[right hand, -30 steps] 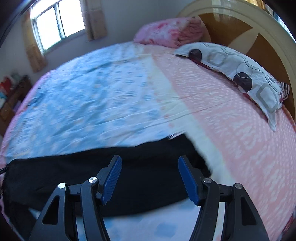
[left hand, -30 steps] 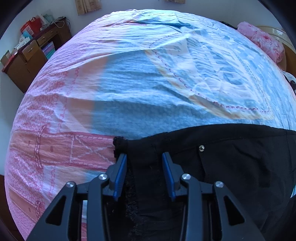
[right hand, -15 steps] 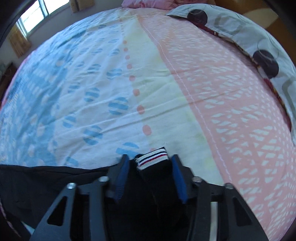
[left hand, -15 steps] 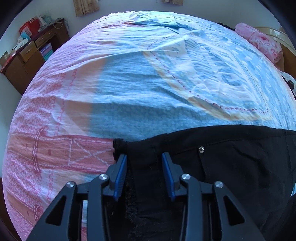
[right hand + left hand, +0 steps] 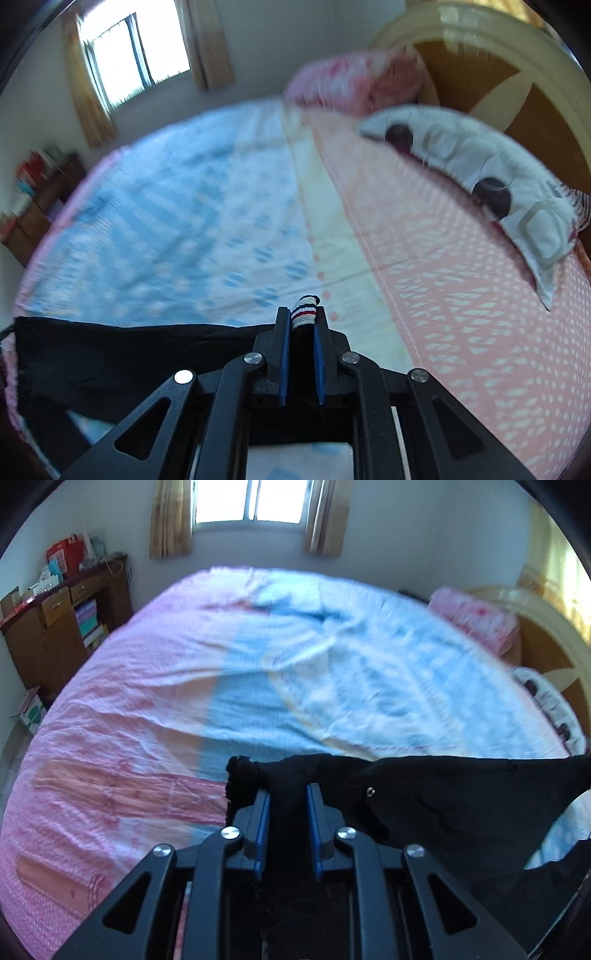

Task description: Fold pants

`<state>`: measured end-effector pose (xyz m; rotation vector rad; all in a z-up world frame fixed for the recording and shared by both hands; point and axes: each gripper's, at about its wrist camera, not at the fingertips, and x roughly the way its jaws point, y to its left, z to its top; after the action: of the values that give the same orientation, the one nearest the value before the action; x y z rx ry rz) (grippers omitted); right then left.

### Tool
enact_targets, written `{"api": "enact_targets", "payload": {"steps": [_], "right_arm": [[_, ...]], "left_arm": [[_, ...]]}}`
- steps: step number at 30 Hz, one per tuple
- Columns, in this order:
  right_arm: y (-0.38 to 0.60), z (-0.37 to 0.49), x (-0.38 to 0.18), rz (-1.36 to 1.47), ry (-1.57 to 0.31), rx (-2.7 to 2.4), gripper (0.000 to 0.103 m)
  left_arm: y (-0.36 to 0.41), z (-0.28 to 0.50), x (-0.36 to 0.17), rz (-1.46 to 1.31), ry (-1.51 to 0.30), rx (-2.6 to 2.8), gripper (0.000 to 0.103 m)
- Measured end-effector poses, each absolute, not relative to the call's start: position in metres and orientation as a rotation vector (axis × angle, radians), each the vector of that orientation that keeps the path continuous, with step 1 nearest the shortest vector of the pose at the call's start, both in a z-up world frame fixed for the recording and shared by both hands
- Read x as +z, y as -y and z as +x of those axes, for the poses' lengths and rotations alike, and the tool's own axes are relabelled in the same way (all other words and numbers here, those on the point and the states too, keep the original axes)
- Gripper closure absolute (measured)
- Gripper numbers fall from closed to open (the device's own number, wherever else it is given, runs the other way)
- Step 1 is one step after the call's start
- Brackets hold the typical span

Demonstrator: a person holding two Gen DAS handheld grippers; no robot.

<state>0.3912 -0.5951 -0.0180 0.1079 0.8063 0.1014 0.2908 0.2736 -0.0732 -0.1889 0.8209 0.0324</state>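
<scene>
The black pants hang stretched between my two grippers above the bed. My left gripper is shut on one bunched black end of the pants, with a frayed edge sticking out at its left. My right gripper is shut on the other end, where a white band with red and dark stripes pokes out between the fingers. In the right wrist view the black cloth runs off to the left. A small metal rivet shows on the cloth.
The bed sheet is pink, blue and white, with wrinkles. A grey patterned pillow and a pink pillow lie by the wooden headboard. A brown cabinet stands at the left wall, and a window is behind the bed.
My right gripper closed on the striped end of the pants. Both grippers then rose and tilted up, lifting the pants off the bed; the window and walls came into view.
</scene>
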Motion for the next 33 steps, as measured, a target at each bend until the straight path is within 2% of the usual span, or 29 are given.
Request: {"api": "enact_targets", "payload": {"steps": [4,8,18,21,22,23,25,26,27,28,30,33], "right_arm": [[0.608,0.325,-0.001,0.151,-0.709,0.139,0.092],[0.628,0.260,-0.016,0.174,-0.690,0.142,0.092],[0.633,0.166,-0.095,0.131,-0.857,0.117,0.091],[0.637,0.152,-0.103,0.157,-0.882,0.104,0.087],[0.640,0.149,-0.100,0.174,-0.876,0.096,0.083],[0.641,0.145,-0.095,0.181,-0.869,0.072,0.073],[0.637,0.139,-0.085,0.153,-0.861,0.016,0.063],[0.630,0.136,-0.079,0.124,-0.850,-0.008,0.062],[0.616,0.132,-0.070,0.084,-0.834,-0.008,0.062],[0.606,0.130,-0.065,0.066,-0.825,0.006,0.062],[0.573,0.124,-0.053,0.002,-0.788,0.066,0.062],[0.515,0.117,-0.046,-0.111,-0.755,0.177,0.062]], "left_arm": [[-0.283,0.245,-0.060,-0.246,-0.711,-0.012,0.084],[-0.288,0.197,-0.067,-0.293,-0.654,-0.045,0.084],[-0.277,0.099,-0.117,-0.304,-0.674,-0.062,0.084],[-0.278,0.085,-0.130,-0.304,-0.671,-0.052,0.084],[-0.280,0.083,-0.133,-0.314,-0.674,-0.052,0.084],[-0.282,0.082,-0.136,-0.326,-0.677,-0.051,0.083],[-0.281,0.078,-0.138,-0.335,-0.671,-0.048,0.077],[-0.281,0.077,-0.139,-0.341,-0.671,-0.051,0.074],[-0.281,0.075,-0.140,-0.347,-0.678,-0.047,0.062],[-0.281,0.074,-0.141,-0.351,-0.685,-0.037,0.042],[-0.281,0.065,-0.143,-0.369,-0.673,-0.036,0.028],[-0.282,0.052,-0.143,-0.401,-0.660,-0.059,0.028]]}}
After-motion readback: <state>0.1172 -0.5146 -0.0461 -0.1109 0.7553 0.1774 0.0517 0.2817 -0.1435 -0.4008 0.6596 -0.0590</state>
